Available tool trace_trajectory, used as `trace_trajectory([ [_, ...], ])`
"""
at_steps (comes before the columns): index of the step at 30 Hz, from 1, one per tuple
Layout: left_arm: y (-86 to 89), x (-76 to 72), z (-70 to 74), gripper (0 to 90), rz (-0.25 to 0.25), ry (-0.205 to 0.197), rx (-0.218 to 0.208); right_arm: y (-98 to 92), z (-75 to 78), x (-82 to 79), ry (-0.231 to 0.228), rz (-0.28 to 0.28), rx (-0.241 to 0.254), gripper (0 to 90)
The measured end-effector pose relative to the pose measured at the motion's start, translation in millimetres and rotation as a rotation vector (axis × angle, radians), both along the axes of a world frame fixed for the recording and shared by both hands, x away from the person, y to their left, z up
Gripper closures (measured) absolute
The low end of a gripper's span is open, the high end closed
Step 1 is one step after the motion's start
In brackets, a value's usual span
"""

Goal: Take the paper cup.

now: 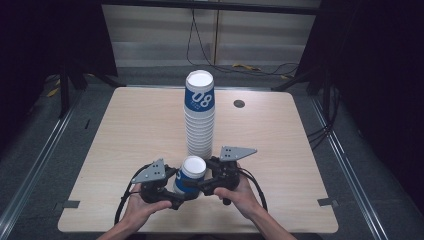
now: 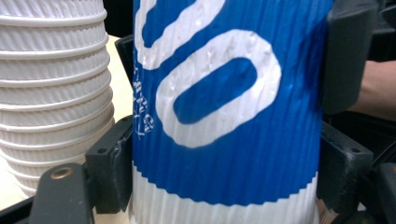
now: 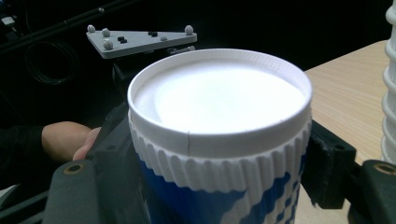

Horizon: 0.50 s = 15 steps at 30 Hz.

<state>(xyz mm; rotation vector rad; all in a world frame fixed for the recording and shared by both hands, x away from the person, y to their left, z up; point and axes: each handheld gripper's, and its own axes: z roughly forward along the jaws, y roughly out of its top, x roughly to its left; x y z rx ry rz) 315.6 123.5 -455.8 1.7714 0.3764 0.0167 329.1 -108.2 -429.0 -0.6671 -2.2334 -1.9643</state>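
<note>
**Operator:** Report the position of the single cup (image 1: 191, 173).

**Inspector:** The cup stands upside down near the front edge of the table (image 1: 125, 130), base uppermost, just in front of the tall stack of cups (image 1: 199, 116). The body is blue with white lettering and a ribbed white band — the same pattern as the top cup of the stack. In the right gripper view its white base and rim are close to the camera.

**Operator:** State of the left gripper (image 1: 176, 196)?

**Inspector:** In the left gripper view the two black jaws sit against opposite sides of the cup's blue wall, with no gap visible on either side. The jaws are clamped on the cup.

**Operator:** State of the right gripper (image 1: 200, 186)?

**Inspector:** Its jaws flank the cup just below the ribbed band at the base. The left jaw appears to be against the wall; the right jaw stands a little clear of it. The jaws are parted around the cup, not pressing it.

**Operator:** Surroundings?

**Inspector:** Both hands come in from the front edge, one each side of the cup. The stack stands upright at the table's centre — its white ribs are at the edge of both gripper views. A small dark round disc (image 1: 239, 103) lies on the table to the right of the stack, well apart from it.
</note>
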Motion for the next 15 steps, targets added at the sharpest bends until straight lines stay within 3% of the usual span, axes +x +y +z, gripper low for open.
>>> trace_trajectory([
  [15, 2.9, 1.7, -3.4, 22.3, -0.015, -0.003, 0.032, -2.6, -0.5, 1.6, 0.036, -0.033, -0.059, 15.0],
])
